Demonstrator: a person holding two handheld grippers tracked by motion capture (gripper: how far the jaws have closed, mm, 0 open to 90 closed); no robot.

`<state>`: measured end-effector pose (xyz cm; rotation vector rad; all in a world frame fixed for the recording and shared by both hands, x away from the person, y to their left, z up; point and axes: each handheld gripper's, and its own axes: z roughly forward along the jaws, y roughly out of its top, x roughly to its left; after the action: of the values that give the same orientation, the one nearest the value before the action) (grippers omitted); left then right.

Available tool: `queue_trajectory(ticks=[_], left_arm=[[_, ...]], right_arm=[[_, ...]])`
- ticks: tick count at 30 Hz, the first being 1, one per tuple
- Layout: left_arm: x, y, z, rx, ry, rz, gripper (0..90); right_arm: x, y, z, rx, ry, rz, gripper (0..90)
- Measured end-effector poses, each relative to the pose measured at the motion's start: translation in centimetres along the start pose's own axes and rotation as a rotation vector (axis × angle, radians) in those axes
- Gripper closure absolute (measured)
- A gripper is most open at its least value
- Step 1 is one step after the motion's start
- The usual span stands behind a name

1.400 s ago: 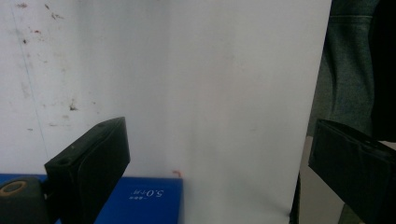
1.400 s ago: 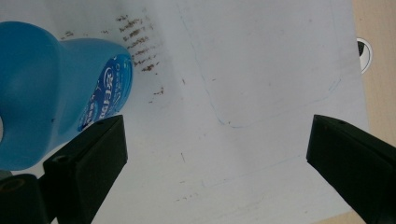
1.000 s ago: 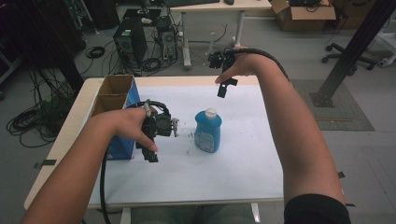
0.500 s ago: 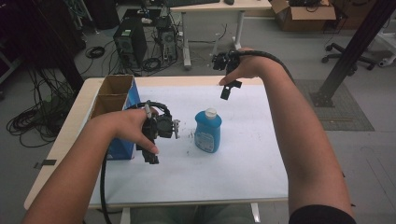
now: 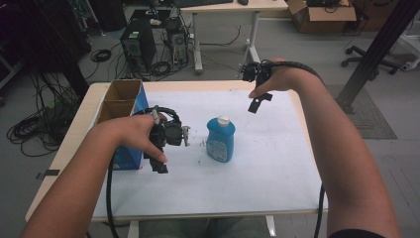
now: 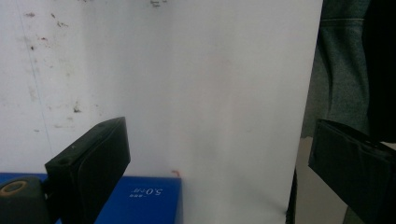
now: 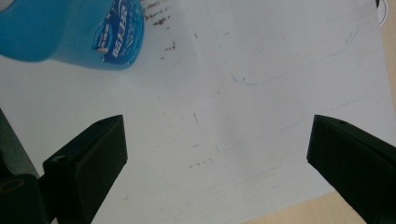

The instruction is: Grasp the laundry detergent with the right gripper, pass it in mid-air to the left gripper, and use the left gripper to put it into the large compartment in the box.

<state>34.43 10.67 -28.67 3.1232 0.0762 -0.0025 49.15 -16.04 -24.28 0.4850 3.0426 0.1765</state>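
Left gripper [image 5: 162, 148], jaws apart and empty, sits left of centre frame, nearer the upright blue bottle [image 5: 220, 140] than the likewise gaping right gripper [image 5: 257, 101] at upper right.

left tool [image 5: 161, 153]: jaws wide, low | right tool [image 5: 258, 101]: jaws wide, raised

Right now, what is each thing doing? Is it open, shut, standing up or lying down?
Bottle: upright on the table, white cap on, nothing touching it.
Box: standing at the table's left edge, top open.
Left gripper: open, holding nothing, beside the box.
Right gripper: open, holding nothing, held above the table's far side.
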Motion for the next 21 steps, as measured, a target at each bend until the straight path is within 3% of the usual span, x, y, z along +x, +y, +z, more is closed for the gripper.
queue_trajectory(ticks=[6,16,21], left_arm=[[0.2,0.1,0.3,0.003,-0.002,0.004,5.6],[-0.2,0.6,0.5,0.009,-0.007,0.019,5.6],[-0.3,0.7,0.4,0.012,-0.001,0.022,5.6]], right_arm=[[1.0,-1.5,-0.1,0.008,-0.005,-0.018,5.1],[3.2,-3.8,0.1,-0.042,-0.010,-0.027,4.5],[4.7,-5.0,1.0,-0.073,0.003,-0.040,4.5]])
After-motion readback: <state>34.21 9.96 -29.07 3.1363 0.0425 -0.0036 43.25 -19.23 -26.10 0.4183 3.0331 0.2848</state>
